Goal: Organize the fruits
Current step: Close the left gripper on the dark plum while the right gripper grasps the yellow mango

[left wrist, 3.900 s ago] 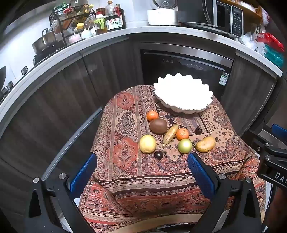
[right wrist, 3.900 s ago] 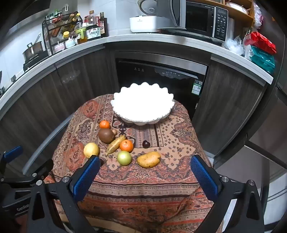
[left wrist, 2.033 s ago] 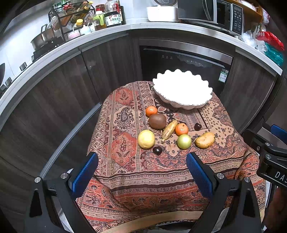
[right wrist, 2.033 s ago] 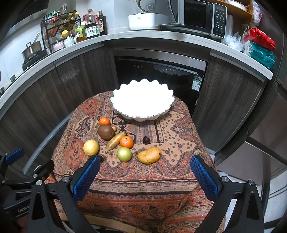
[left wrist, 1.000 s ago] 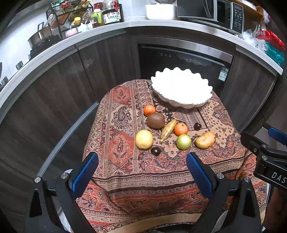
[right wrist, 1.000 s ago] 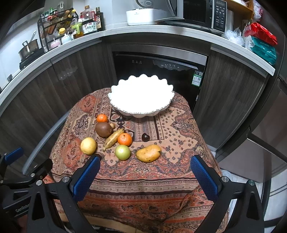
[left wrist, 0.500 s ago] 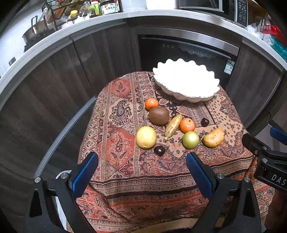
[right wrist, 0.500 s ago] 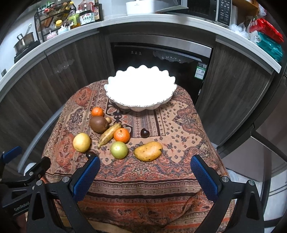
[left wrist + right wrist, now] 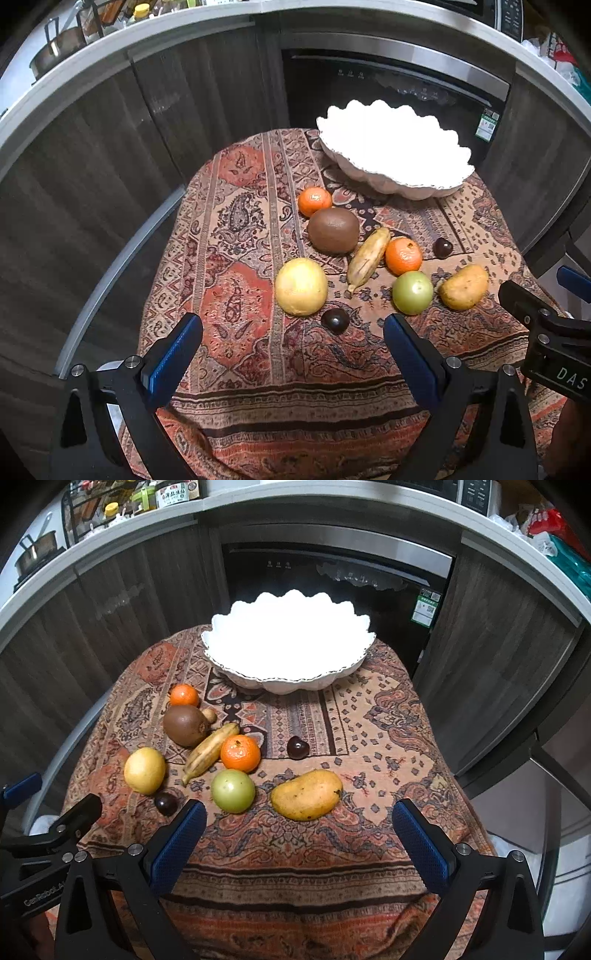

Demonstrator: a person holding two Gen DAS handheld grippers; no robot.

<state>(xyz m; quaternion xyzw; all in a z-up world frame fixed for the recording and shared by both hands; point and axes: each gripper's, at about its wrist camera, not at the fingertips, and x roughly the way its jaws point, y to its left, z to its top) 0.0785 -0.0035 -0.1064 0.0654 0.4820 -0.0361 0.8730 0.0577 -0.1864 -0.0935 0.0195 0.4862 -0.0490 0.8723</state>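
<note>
A white scalloped bowl (image 9: 395, 177) (image 9: 291, 681) sits empty at the far side of a small table under a patterned cloth (image 9: 236, 295) (image 9: 369, 738). In front of it lie several fruits: a yellow round fruit (image 9: 301, 286) (image 9: 144, 770), a brown kiwi (image 9: 333, 229) (image 9: 184, 720), a banana (image 9: 367, 258) (image 9: 210, 751), two oranges (image 9: 403, 255) (image 9: 240, 752), a green apple (image 9: 412, 292) (image 9: 232, 791), a mango (image 9: 463, 286) (image 9: 306, 794) and two dark plums (image 9: 335, 320) (image 9: 297, 747). My left gripper (image 9: 293, 332) hangs open short of the yellow fruit. My right gripper (image 9: 295, 819) is open just short of the mango.
Dark wooden cabinets (image 9: 129, 602) and a built-in oven (image 9: 332, 568) curve behind the table under a grey counter (image 9: 110, 40). A spice rack and bottles (image 9: 122, 502) stand on the counter at the left, bags (image 9: 554, 528) at the right.
Both grippers have moved forward and down toward the table, so the fruits and bowl look larger. Nothing on the table has moved. Both stay open.
</note>
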